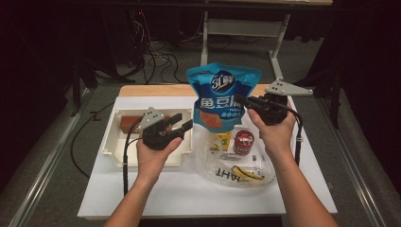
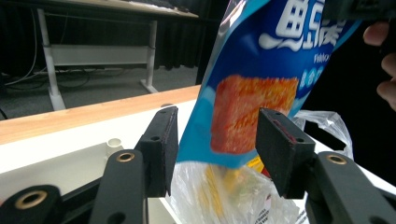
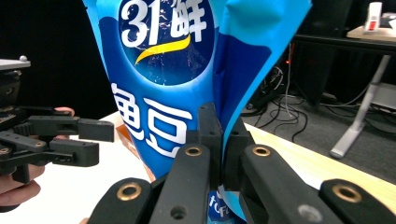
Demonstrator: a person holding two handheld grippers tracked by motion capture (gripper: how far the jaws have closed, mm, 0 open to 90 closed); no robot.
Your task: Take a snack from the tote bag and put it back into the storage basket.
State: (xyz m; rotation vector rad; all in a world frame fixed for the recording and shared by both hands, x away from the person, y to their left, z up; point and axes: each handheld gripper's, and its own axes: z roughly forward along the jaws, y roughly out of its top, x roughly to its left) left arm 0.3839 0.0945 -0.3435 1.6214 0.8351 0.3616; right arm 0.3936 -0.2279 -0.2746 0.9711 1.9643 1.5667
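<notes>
A blue snack bag (image 1: 222, 90) with white lettering and a picture of an orange block hangs upright above the table's middle. My right gripper (image 1: 242, 101) is shut on its right side; in the right gripper view the jaws (image 3: 222, 121) pinch a fold of the bag (image 3: 159, 70). My left gripper (image 1: 184, 124) is open, low and to the left of the bag, pointing at its bottom corner. In the left gripper view the bag's lower edge (image 2: 261, 60) hangs in the gap of the left gripper (image 2: 218, 119), and neither pad touches it.
A white tray (image 1: 113, 142) holding a brown block (image 1: 130, 123) stands left of the bag. Below the bag lies a clear plastic bag (image 1: 236, 170) with a red-lidded can (image 1: 243, 142) and a yellow packet (image 1: 223, 139). Desk legs and cables lie beyond the table.
</notes>
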